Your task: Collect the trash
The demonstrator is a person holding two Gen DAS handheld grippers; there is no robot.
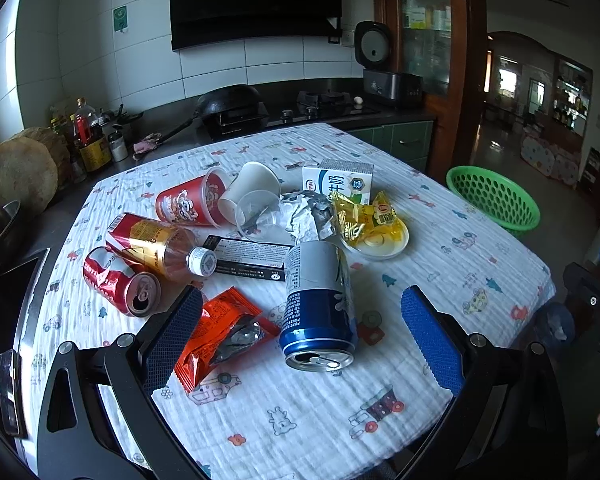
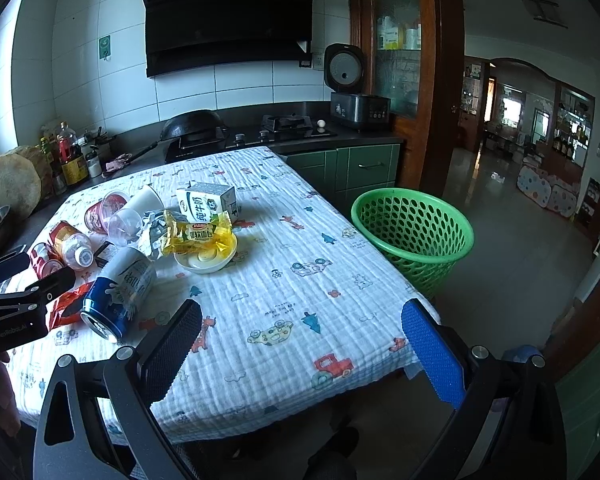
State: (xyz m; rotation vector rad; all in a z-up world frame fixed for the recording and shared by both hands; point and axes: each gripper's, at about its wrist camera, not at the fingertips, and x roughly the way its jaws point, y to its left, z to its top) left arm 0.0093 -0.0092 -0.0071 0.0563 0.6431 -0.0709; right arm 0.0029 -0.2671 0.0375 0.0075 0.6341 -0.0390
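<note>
Currently, both pairs of fingers stand wide apart and hold nothing, the left gripper (image 1: 302, 332) bracketing the blue-and-white can (image 1: 319, 306) lying beside the orange wrapper (image 1: 220, 330) on the desk (image 1: 440, 248), the right gripper (image 2: 302, 346) over bare cloth, near the green basket (image 2: 414, 232) on the floor.
</note>
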